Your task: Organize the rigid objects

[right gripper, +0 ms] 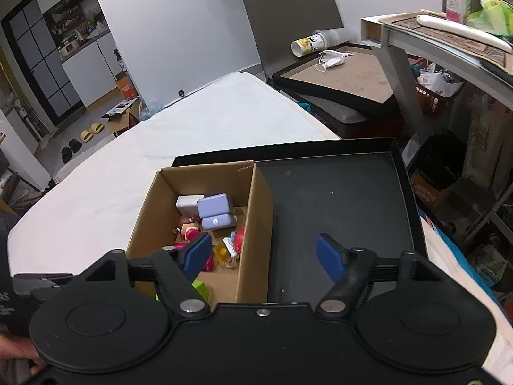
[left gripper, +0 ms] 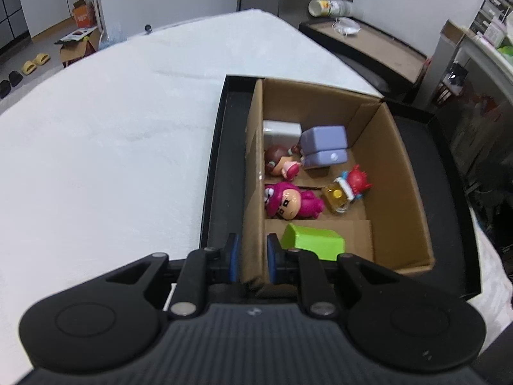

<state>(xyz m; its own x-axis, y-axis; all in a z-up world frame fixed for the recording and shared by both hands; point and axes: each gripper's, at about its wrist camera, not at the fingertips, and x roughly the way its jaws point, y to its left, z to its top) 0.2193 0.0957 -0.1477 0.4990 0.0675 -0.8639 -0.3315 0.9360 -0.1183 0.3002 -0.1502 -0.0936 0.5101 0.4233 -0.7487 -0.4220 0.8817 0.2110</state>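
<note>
The cardboard box [left gripper: 378,173] sits in a black tray [right gripper: 340,199] on the table w/ a white cover [left gripper: 112,134]. Toys lie inside: pink figure [left gripper: 288,202], purple block [left gripper: 323,147], green block [left gripper: 312,240]. Left tongs [left gripper: 251,256] are clamped on the box's left wall. Right tongs [right gripper: 263,256] are apart, holding nothing. Best to hold the wall firm & move the box slow & level, so toys don't tip out.

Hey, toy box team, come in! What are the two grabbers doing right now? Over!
Left gripper shut on the cardboard box wall. Right gripper open, empty, above the black tray. Toys inside the box, green block nearest. Nothing in the way.
</note>
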